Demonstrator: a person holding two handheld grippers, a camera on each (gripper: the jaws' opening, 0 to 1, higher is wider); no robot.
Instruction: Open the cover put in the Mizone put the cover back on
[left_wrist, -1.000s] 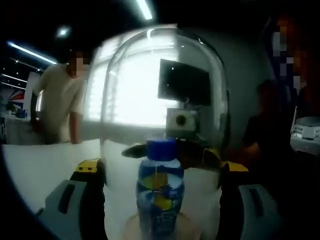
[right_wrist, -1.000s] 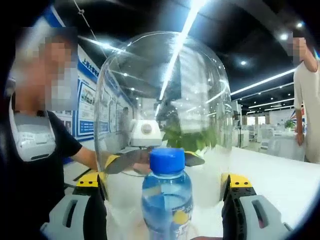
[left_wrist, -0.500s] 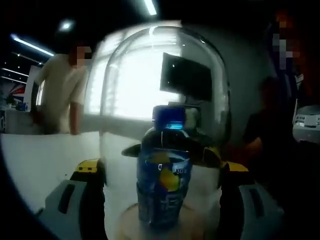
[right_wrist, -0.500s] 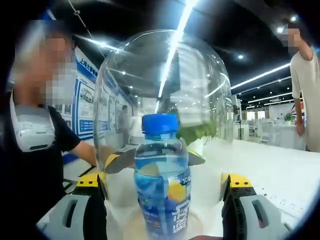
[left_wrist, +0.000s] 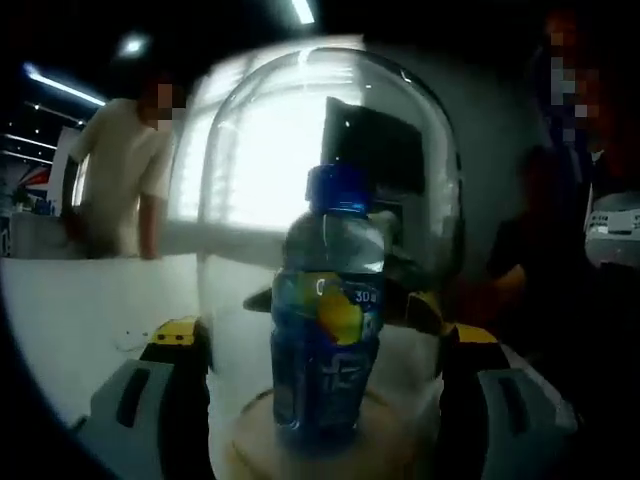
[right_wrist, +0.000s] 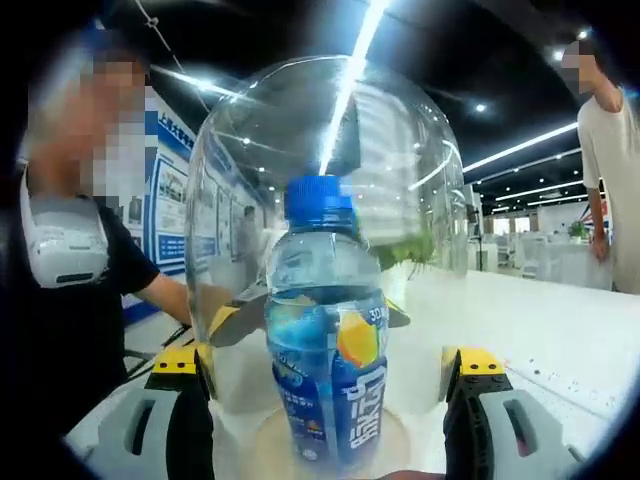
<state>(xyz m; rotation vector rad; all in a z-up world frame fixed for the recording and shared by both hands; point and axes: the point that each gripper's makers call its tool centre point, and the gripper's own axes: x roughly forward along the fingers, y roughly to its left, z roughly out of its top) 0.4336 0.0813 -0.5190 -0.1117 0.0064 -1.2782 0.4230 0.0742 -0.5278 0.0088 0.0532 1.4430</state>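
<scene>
Across the left gripper view, a tall clear dome-shaped plastic cover (left_wrist: 330, 180) is held between the grey, yellow-tipped jaws of the left gripper (left_wrist: 322, 345), one jaw against each side of its wall. Inside the cover stands the Mizone, a clear bottle with a blue cap and a blue and yellow label (left_wrist: 328, 320), upright on a round pale wooden base (left_wrist: 250, 445). Beyond the cover the other gripper's jaw tips are seen through the plastic. Behind the cover, to one side, a person in a light shirt (left_wrist: 118, 180) leans on the white table (left_wrist: 80, 320).

From the right gripper view, the same cover (right_wrist: 325, 200) is gripped by the right gripper (right_wrist: 327, 375), its jaws set wide against the wall. The bottle (right_wrist: 328, 340) stands inside the cover on the base (right_wrist: 262, 440). Beside the cover a person in a dark shirt (right_wrist: 70, 300) is seen.

By the look of it, the bottle is already in place and the cover is over it; whether its rim is fully seated on the base cannot be told. What appears left is seating and release.
</scene>
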